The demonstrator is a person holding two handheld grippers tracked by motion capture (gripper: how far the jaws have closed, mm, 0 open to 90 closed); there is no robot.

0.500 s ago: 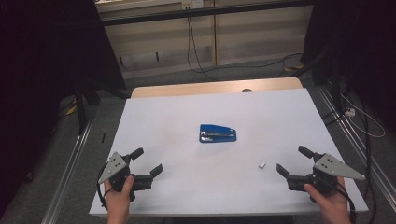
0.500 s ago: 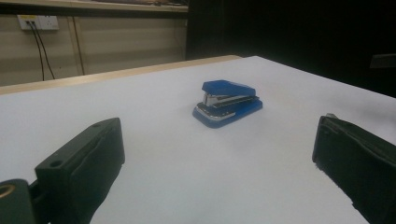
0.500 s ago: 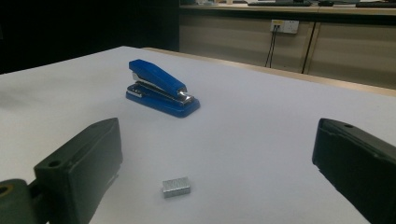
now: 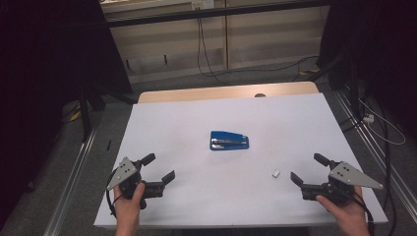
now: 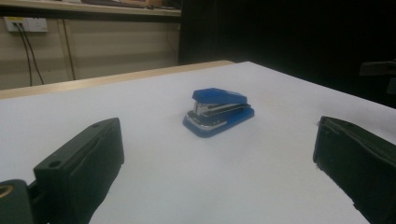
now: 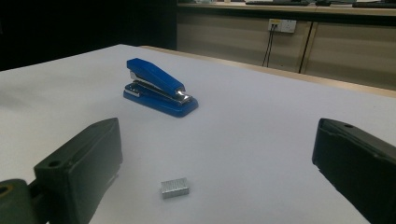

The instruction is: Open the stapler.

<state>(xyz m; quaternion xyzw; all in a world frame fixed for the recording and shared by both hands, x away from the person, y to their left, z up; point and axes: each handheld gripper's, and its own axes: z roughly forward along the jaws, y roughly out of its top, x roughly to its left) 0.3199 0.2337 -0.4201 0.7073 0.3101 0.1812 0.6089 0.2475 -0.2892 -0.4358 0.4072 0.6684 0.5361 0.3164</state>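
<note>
A blue stapler (image 4: 229, 140) lies near the middle of the white table (image 4: 187, 118); it also shows as the stapler (image 5: 218, 111) in the left gripper view and the stapler (image 6: 159, 87) in the right gripper view. A small silver block of staples (image 4: 276, 173) rests to its front right, close before the right gripper as the staples (image 6: 175, 187). My left gripper (image 4: 158, 167) stands open near the front left edge, nothing between its jaws. My right gripper (image 4: 309, 169) stands open near the front right, jaws wide and empty.
A strip of bare wood (image 4: 226, 92) runs along the table's far edge. Metal rails (image 4: 74, 172) flank the table on the floor, with cables (image 4: 378, 128) at the right. A wall panel with a socket (image 6: 282, 25) stands behind.
</note>
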